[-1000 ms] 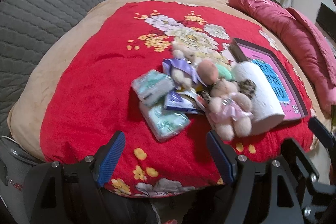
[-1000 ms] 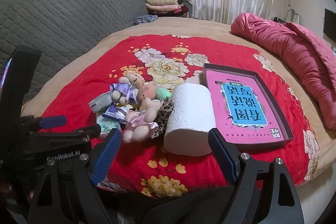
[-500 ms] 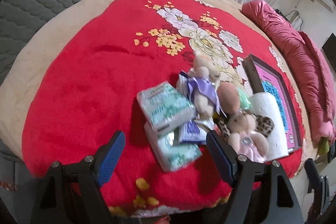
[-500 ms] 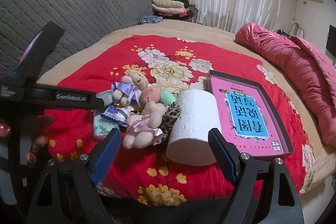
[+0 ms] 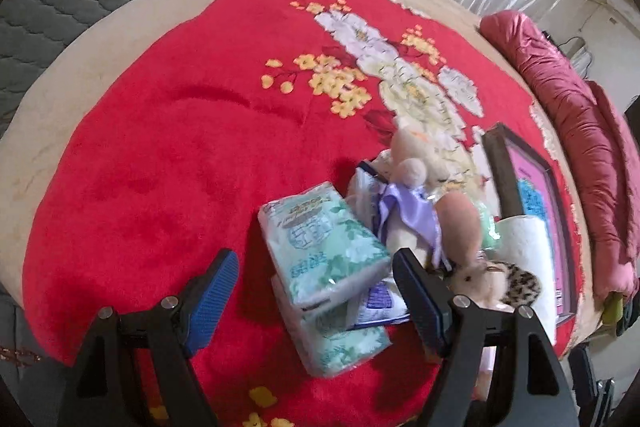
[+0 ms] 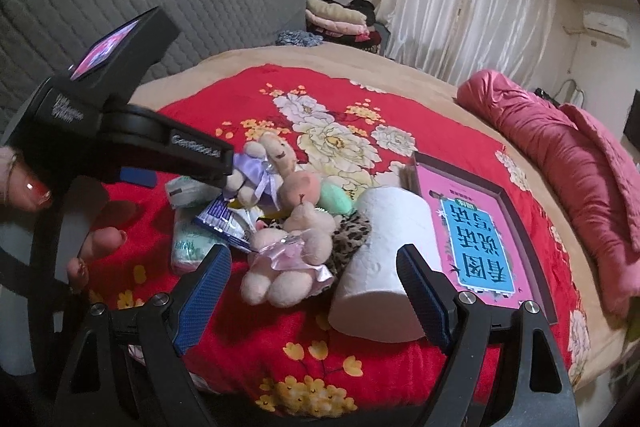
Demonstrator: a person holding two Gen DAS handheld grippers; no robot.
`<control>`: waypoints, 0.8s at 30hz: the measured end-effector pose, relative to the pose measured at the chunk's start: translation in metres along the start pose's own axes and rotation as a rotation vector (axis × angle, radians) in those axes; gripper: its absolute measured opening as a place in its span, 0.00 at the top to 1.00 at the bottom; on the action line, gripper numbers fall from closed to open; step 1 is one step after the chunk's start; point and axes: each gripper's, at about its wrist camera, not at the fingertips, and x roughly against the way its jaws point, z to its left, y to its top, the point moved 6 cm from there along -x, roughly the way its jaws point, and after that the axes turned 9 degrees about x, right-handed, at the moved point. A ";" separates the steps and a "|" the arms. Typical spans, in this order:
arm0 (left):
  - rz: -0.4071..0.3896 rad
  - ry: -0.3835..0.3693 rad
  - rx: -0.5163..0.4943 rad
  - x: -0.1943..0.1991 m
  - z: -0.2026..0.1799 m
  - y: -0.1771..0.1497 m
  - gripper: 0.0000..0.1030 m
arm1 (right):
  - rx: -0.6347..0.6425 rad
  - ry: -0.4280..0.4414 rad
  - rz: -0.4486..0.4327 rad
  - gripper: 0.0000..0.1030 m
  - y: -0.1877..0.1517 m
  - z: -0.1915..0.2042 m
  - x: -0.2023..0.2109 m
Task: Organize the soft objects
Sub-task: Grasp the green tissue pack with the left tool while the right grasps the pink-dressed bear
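Observation:
A pile of soft things lies on the red flowered blanket [image 5: 168,155]. Two green tissue packs [image 5: 324,239] are stacked, with a blue-white wrapper [image 5: 380,301] under the upper one. A plush in a purple dress [image 6: 260,171], a plush in a pink dress [image 6: 288,259], a leopard-print piece [image 6: 350,235] and a white paper roll [image 6: 384,259] lie beside them. My left gripper [image 5: 316,291] is open, its fingers either side of the upper tissue pack, just above it. My right gripper [image 6: 314,291] is open, hovering before the pink-dressed plush and the roll.
A dark tray holding a pink book [image 6: 476,231] lies right of the roll. A rolled pink quilt [image 6: 568,163] runs along the bed's right side. A grey quilted headboard [image 6: 120,7] stands left, folded clothes [image 6: 340,19] behind. A hand [image 6: 28,187] holds the left gripper's body.
My left gripper has moved forward and down over the tissue packs, which now sit between its fingers. The right gripper has shifted slightly closer to the pile.

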 end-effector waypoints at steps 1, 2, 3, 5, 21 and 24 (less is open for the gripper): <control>0.006 0.001 0.006 -0.003 0.001 0.000 0.23 | 0.007 0.000 0.001 0.17 0.000 0.002 -0.001; 0.015 0.002 0.012 -0.005 0.003 0.000 0.23 | 0.015 -0.005 0.002 0.17 0.000 0.003 -0.003; 0.025 -0.002 0.019 -0.007 0.004 0.000 0.23 | 0.025 -0.010 0.000 0.17 0.001 0.005 -0.005; 0.037 -0.021 0.025 -0.009 0.007 -0.001 0.24 | 0.040 -0.018 0.001 0.17 0.003 0.008 -0.009; 0.087 -0.178 0.035 -0.019 0.018 0.003 0.32 | 0.183 -0.104 0.054 0.17 0.001 0.033 -0.053; 0.082 -0.173 0.026 -0.021 0.016 0.003 0.32 | 0.196 -0.127 0.090 0.18 -0.002 0.032 -0.066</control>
